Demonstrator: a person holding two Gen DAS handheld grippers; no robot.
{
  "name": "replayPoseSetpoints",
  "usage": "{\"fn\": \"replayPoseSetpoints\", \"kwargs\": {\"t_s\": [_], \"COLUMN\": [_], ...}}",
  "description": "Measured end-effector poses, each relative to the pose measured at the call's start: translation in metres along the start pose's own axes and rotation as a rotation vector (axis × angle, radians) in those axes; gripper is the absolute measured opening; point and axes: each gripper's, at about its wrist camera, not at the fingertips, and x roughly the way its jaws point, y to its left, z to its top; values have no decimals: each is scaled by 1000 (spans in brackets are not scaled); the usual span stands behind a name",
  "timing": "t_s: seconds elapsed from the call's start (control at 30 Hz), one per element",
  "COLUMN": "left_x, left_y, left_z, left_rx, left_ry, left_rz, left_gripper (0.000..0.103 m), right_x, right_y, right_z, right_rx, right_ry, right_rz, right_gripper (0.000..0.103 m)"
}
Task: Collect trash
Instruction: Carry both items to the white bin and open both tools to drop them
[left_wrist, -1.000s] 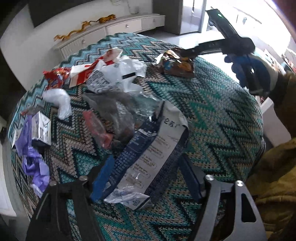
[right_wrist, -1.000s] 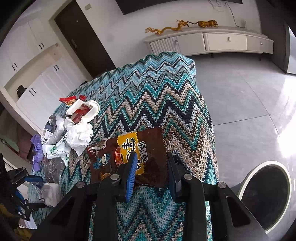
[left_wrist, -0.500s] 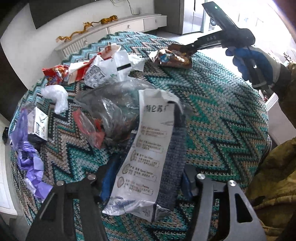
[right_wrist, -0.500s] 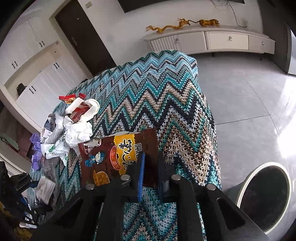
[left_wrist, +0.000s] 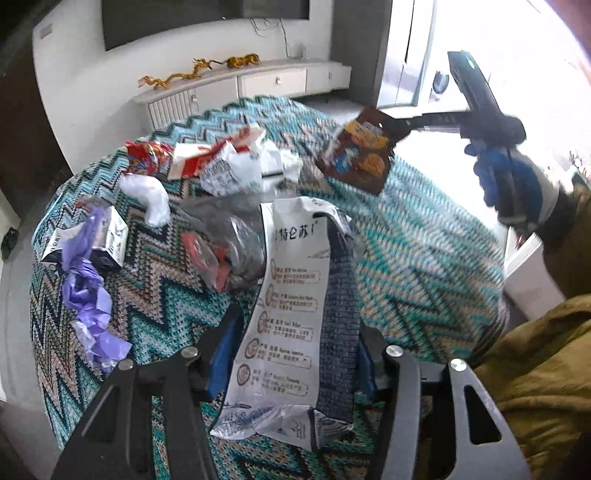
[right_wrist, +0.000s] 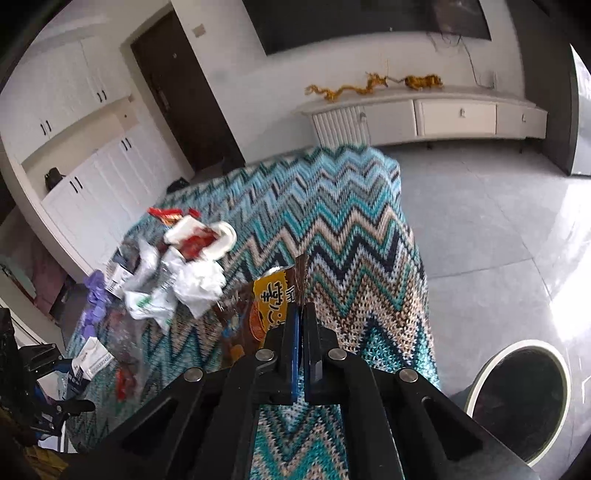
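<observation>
A long white and blue-grey snack bag (left_wrist: 291, 295) stands between the fingers of my left gripper (left_wrist: 295, 332), raised off the zigzag-cloth table (left_wrist: 424, 258). The jaws are closing, and both pads press the bag's sides. My right gripper (right_wrist: 300, 314) is shut on the edge of a brown and yellow snack bag (right_wrist: 266, 306). In the left wrist view this brown bag (left_wrist: 358, 155) hangs in the air above the table's far side, with the right gripper (left_wrist: 393, 129) held by a blue-gloved hand (left_wrist: 509, 184).
Loose trash lies across the table: crumpled white bags (left_wrist: 236, 170), a red wrapper (left_wrist: 147, 155), clear plastic (left_wrist: 221, 251), purple wrap (left_wrist: 85, 295) and a small box (left_wrist: 107, 240). A round white-rimmed bin (right_wrist: 524, 343) stands on the floor to the table's right.
The left jaws came in on the white bag and lifted it upright. The right jaws shut on the brown bag and raised it off the cloth.
</observation>
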Motion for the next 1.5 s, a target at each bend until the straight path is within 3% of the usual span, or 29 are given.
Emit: {"fn": "replayPoseSetpoints", "kwargs": {"t_s": [0.2,0.37,0.6,0.77,0.87,1.07,1.33,1.37,1.43,1.5], "left_x": [-18,-12,35,96,140,220,292,295,294,286], "left_y": [-9,-35,-104,-177,-219,-270,-293,-293,-292,-291], "left_z": [22,67,145,197,219,245,255,256,257,257], "left_rx": [5,48,163,221,229,156,31,19,6,10], "left_ry": [-54,-86,-66,16,86,215,335,336,331,309], "left_rz": [-39,-111,-230,-339,-396,-465,-514,-519,-526,-527], "left_gripper": [52,52,52,52,52,54,57,57,57,57], "right_x": [-32,-62,-115,-134,-134,-118,-84,-83,-84,-86], "right_y": [-1,-22,-97,-162,-198,-253,-297,-297,-301,-299], "right_z": [4,5,-16,-47,-66,-102,-129,-132,-135,-134], "right_rx": [5,28,131,216,281,419,506,512,520,520], "right_ry": [-70,-131,-191,-160,-133,-97,-47,-44,-46,-57], "right_rz": [-6,-62,-247,-442,-509,-571,-588,-589,-596,-601], "right_gripper": [1,1,1,1,1,2,6,9,30,40]}}
